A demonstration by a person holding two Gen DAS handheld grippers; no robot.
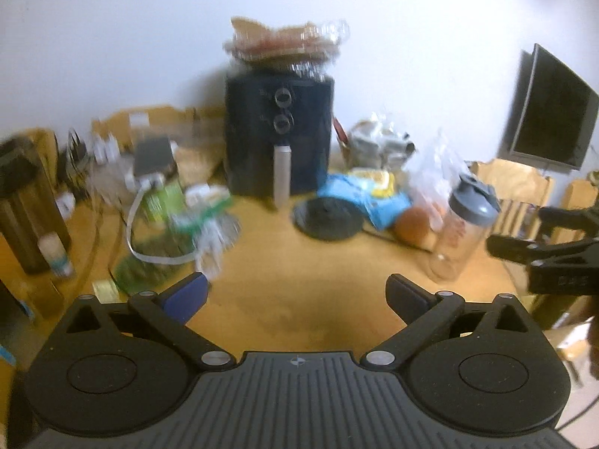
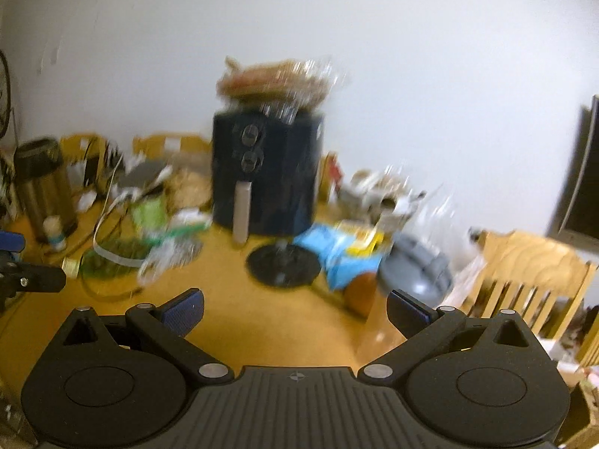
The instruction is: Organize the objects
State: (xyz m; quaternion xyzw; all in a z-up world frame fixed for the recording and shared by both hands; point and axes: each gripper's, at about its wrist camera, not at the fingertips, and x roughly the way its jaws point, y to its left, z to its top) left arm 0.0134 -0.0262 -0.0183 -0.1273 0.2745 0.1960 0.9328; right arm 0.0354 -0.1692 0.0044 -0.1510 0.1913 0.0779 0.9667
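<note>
Ahead of the left hand-held gripper [image 1: 295, 292], across a bare stretch of the wooden surface [image 1: 299, 262], stands a dark air fryer [image 1: 279, 131] against the white wall, with clear plastic food trays [image 1: 284, 43] stacked on its top. The left hand-held gripper's jaws stand wide apart with nothing between them, only bare wood showing in the gap.

Forward and to its right, a clear shaker bottle [image 1: 460, 232] with a grey lid stands upright, just beside a round brown bun [image 1: 413, 224] and a blue and yellow bag [image 1: 370, 196]. A flat black disc [image 1: 327, 219] lies in front of the air fryer, touching the bag's edge. Forward and to its left sit a green packet [image 1: 164, 202] and a white cable [image 1: 149, 254] among blurred clutter. Farther left stands a tall dark metal flask [image 1: 26, 205] with a small white bottle [image 1: 56, 254] just beside it. At the far right edge the right hand-held gripper [image 1: 543, 247] shows in side view.

The right hand-held gripper [image 2: 295, 307] is likewise spread wide, empty over bare wood. The shaker bottle [image 2: 415, 273] stands close ahead of its right finger, heavily blurred, near but apart from the pad as far as can be told. A wooden chair [image 2: 524, 273] stands to its right, and a dark screen [image 2: 584, 172] hangs on the wall beyond.
</note>
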